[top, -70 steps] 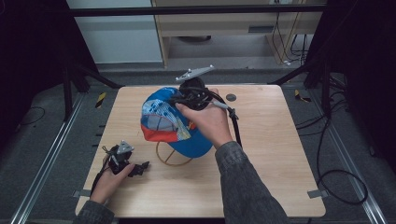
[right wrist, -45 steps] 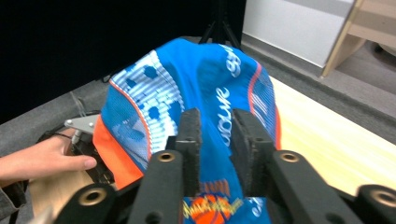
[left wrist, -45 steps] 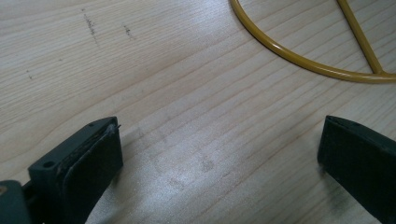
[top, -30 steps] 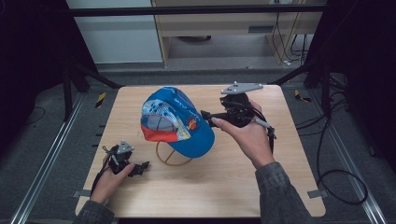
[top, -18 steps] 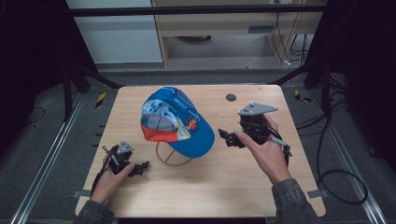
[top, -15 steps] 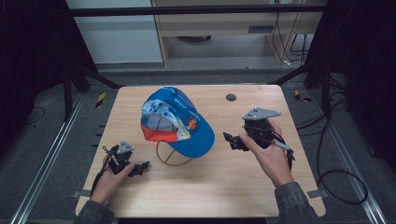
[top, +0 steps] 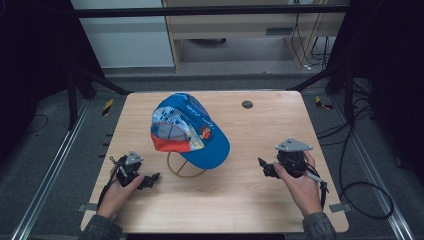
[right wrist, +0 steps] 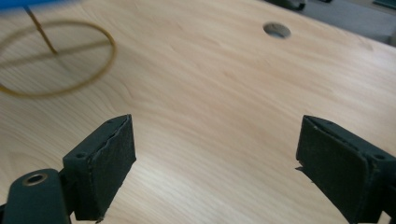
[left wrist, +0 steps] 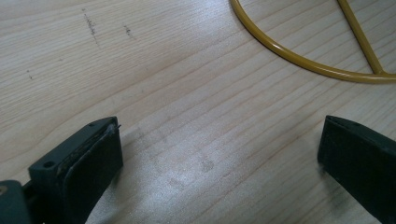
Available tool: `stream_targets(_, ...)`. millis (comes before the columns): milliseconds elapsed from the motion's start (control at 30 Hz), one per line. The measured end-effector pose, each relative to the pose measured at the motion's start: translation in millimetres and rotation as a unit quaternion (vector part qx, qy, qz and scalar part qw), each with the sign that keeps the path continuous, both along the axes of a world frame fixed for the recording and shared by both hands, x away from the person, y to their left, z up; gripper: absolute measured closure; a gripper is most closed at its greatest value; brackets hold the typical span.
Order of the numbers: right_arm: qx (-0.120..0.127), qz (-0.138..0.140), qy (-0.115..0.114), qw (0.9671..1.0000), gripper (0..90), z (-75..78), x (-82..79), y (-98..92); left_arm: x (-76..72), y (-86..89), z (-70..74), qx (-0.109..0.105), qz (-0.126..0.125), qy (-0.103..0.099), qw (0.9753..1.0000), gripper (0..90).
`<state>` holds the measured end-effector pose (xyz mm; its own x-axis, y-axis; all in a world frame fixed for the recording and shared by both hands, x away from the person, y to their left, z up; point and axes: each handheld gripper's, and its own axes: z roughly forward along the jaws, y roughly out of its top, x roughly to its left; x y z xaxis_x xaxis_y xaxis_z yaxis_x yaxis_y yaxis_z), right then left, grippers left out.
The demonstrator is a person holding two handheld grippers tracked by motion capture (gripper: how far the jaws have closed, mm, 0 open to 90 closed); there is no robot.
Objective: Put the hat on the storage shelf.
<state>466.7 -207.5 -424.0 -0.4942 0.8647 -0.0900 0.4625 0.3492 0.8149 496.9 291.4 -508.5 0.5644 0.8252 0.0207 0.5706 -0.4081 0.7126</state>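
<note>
Both grippers sit low over the table [top: 260, 200] with nothing in them. We see the right gripper [top: 263, 166] near the table's right edge, held in the right hand [top: 300, 182], with its grey plate on top and its cable running back along the wrist. Its jaws stand wide apart in the right gripper view, and between them we see bare wood. We find the left gripper [top: 151, 178] near the front left corner, in the left hand [top: 120, 187]. Its jaws are wide apart too, with bare wood between them in the left gripper view.

Between the two, towards the middle of the table, we see the blue cap [top: 192, 130] perched on a thin yellow wire stand [top: 186, 172]. The cap's brim tilts down towards the right front, and a red and white panel shows on its near side. The stand's round base lies flat on the wood; we catch an arc of it at the top of the left gripper view [left wrist: 299, 58] and its full ring at the upper left of the right gripper view [right wrist: 60, 56].

We put the left gripper just beside the ring, apart from it, and the right gripper well apart from both cap and stand. A small dark hole [top: 247, 104] marks the table behind the cap, to its right.
</note>
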Motion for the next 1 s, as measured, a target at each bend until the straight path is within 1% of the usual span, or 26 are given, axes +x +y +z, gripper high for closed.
stream_targets(33,-0.006,-0.002,0.003,1.0,12.1,-5.3,-0.9,-1.9,0.0,0.0,0.0,0.0,0.0,0.0,1.0,0.0)
stream_targets(67,-0.006,-0.002,0.003,1.0,12.1,-5.3,-0.9,-1.9,0.0,0.0,0.0,0.0,0.0,0.0,1.0,0.0)
stream_targets(100,-0.01,-0.006,0.01,0.9999,12.2,-15.5,-3.0,-5.6,0.0,0.0,0.0,0.0,0.0,0.0,1.0,0.0)
stream_targets(167,-0.009,-0.007,0.014,0.9998,12.5,-18.4,-3.8,-6.7,0.0,0.0,0.0,0.0,0.0,0.0,1.0,0.0)
stream_targets(200,-0.011,-0.007,0.016,0.9998,12.5,-22.5,-3.9,-8.6,0.0,0.0,0.0,0.0,0.0,0.0,1.0,0.0)
stream_targets(233,-0.002,-0.011,0.029,0.9995,13.0,-31.4,-5.0,-12.3,-0.1,-0.1,0.0,0.0,0.001,0.0,1.0,0.0)
stream_targets(333,0.002,-0.015,0.04,0.9991,13.3,-42.0,-5.9,-16.3,-0.3,-0.1,0.0,0.0,0.001,0.0,1.0,0.0)
stream_targets(367,0.002,-0.012,0.045,0.9989,13.3,-46.1,-5.9,-18.2,-0.3,-0.1,0.0,0.0,0.001,0.0,1.0,0.0)
stream_targets(400,0.009,-0.017,0.051,0.9985,13.2,-52.3,-6.9,-20.8,-0.3,-0.1,0.0,0.0,0.001,0.0,1.0,0.0)
stream_targets(467,0.012,-0.018,0.056,0.9982,13.0,-58.2,-7.1,-24.0,-0.3,-0.1,0.0,0.0,0.001,0.0,1.0,0.0)
stream_targets(533,0.01,-0.025,0.059,0.9979,12.7,-65.0,-6.7,-28.6,-0.3,-0.1,0.0,0.0,0.002,0.0,1.0,0.0)
stream_targets(567,0.015,-0.031,0.06,0.9976,12.7,-68.1,-6.6,-30.9,-0.3,-0.1,0.0,0.0,0.002,0.0,1.0,0.0)
stream_targets(633,0.023,-0.036,0.063,0.9971,12.4,-71.3,-5.8,-33.7,-0.3,-0.2,0.0,0.0,0.002,0.0,1.0,0.0)
stream_targets(800,0.032,-0.051,0.071,0.9957,11.5,-81.3,-1.6,-38.9,-0.5,-0.2,0.0,0.0,0.002,0.0,1.0,0.0)
stream_targets(900,0.04,-0.055,0.078,0.9946,10.9,-83.7,0.5,-37.8,-0.5,-0.2,0.0,0.0,0.003,0.0,1.0,0.0)
stream_targets(967,0.039,-0.055,0.076,0.9948,10.7,-85.0,2.3,-37.1,-0.5,-0.2,0.0,0.0,0.003,0.0,1.0,0.0)
stream_targets(1000,0.044,-0.057,0.08,0.9942,10.5,-85.5,2.8,-36.0,-0.5,-0.2,0.0,0.0,0.003,0.0,1.0,0.0)
